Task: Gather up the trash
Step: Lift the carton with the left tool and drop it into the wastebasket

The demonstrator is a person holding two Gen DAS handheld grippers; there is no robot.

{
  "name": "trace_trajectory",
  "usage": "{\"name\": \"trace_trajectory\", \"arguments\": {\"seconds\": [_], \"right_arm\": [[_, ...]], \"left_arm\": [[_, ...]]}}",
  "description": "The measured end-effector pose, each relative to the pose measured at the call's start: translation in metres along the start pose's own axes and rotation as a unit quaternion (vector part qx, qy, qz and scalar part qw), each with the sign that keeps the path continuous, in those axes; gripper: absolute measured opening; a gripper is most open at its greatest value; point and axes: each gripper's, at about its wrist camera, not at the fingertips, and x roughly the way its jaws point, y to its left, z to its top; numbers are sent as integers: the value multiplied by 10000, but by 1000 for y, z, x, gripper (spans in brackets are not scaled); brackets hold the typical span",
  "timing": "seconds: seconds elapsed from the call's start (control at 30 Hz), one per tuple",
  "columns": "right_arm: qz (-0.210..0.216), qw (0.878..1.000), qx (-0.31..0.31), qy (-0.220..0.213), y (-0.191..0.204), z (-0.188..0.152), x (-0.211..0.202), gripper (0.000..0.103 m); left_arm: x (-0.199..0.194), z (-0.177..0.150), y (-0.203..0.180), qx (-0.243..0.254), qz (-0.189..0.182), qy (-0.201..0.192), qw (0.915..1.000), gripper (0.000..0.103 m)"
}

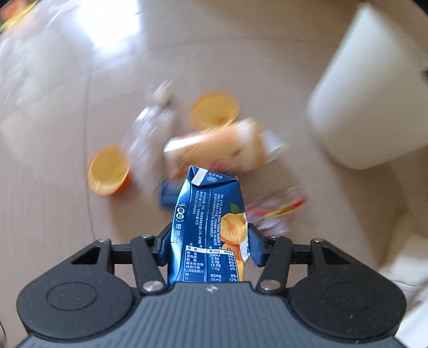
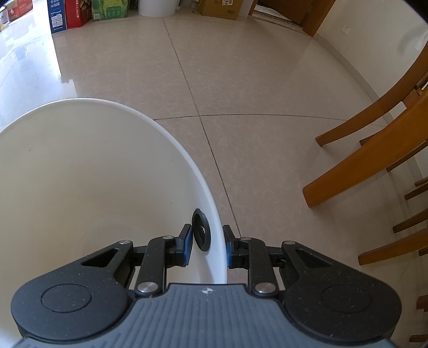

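Note:
My left gripper is shut on a dark blue drink carton with a peach picture, held upright above the floor. Below it, blurred by motion, lie an orange-and-white carton, a crushed clear plastic bottle, two orange halves, a small blue scrap and a red-and-yellow wrapper. The white bin stands at the right. My right gripper straddles the rim of the same white bin, one finger inside and one outside, gripping its wall beside a black round fitting.
Beige tiled floor spreads around the bin. Wooden chair legs stand at the right in the right wrist view. Cardboard boxes and packages line the far wall, with a wooden door frame at the back right.

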Motion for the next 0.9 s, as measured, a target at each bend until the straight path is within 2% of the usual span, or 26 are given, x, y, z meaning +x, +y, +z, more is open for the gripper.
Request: {"name": "trace_trajectory", "arguments": {"seconds": [0.17,0.33,0.4,0.53,0.6,0.73,0.77,0.8,0.87,0.9], "right_arm": [[-1,10000,23,17,2,0,1,27],[-2,10000,44,30,2,0,0,27],[8,10000,53,37,2,0,0,27],[21,10000,74,38,2,0,0,27],[27,10000,50,25,1,0,-1,27],[50,10000,67,22,0,-1,0,27],[52,10000,61,20,0,-1,1,27],[53,10000,53,18,0,-1,1,27],[71,10000,64,17,-1,-1,2,27],[81,9999,67,19,-2,-1,2,27]], "left_arm": [[-61,51,-44,569,-330,-361,9972,54],[-100,106,-98,1168,-743,-858,9866,54],[-110,125,-121,1253,-867,-1113,9820,54],[-108,164,-156,1275,-1096,-1440,9752,54],[-99,180,-169,1131,-1124,-1554,9749,54],[-79,194,-184,929,-1275,-1436,9770,54],[-71,194,-186,915,-1278,-1450,9769,58],[-71,194,-187,905,-1258,-1451,9772,71],[-70,191,-187,862,-1215,-1440,9783,88],[-69,190,-187,848,-1221,-1488,9776,89]]}}
